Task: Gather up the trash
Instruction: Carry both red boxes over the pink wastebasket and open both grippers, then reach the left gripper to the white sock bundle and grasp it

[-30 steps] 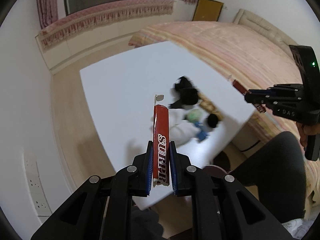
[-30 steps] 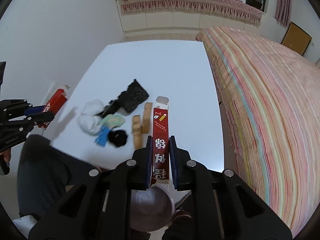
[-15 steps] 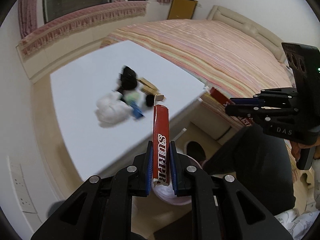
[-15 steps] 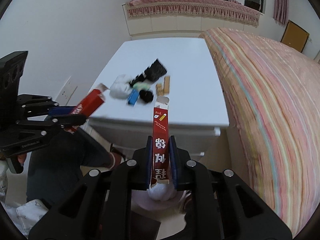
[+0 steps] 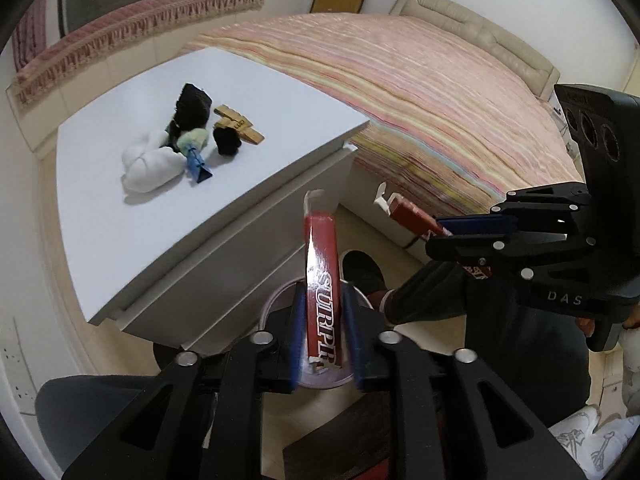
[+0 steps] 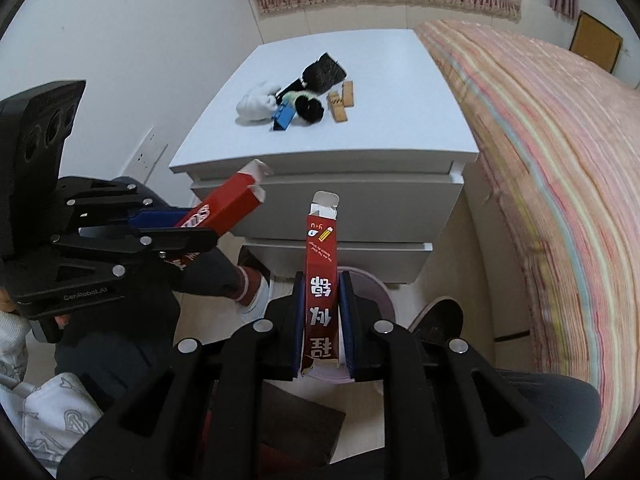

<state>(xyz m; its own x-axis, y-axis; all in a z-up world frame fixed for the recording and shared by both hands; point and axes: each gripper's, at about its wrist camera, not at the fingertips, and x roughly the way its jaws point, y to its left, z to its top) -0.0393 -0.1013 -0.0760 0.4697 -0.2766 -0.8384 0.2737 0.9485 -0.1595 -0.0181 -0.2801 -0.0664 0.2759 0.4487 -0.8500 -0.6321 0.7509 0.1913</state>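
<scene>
My left gripper (image 5: 323, 296) hangs over a lilac waste bin (image 5: 276, 300) on the floor. Its jaws are opening, and the red "SURPR" box (image 5: 320, 264) stands loose between them, tilted and blurred, with gaps to both pads. My right gripper (image 6: 321, 278) is also above the bin (image 6: 376, 292). Its jaws are opening around a red box with white characters (image 6: 322, 248), which still stands upright. Each gripper shows in the other's view: the right gripper (image 5: 434, 236) with its box (image 5: 412, 212), the left gripper (image 6: 200, 226) with its box (image 6: 228, 204).
A white dresser (image 6: 400, 128) stands behind the bin. On it lie a white tissue wad (image 5: 148, 160), black scraps (image 5: 194, 104), a blue piece (image 5: 198, 164) and wooden bits (image 5: 240, 124). A striped bed (image 5: 440, 100) is beside it. A person's dark-trousered legs (image 5: 500, 340) and shoes flank the bin.
Both grippers moved back from the dresser top and down over the bin. Their jaws have spread, and the left box has tipped loose between its pads.
</scene>
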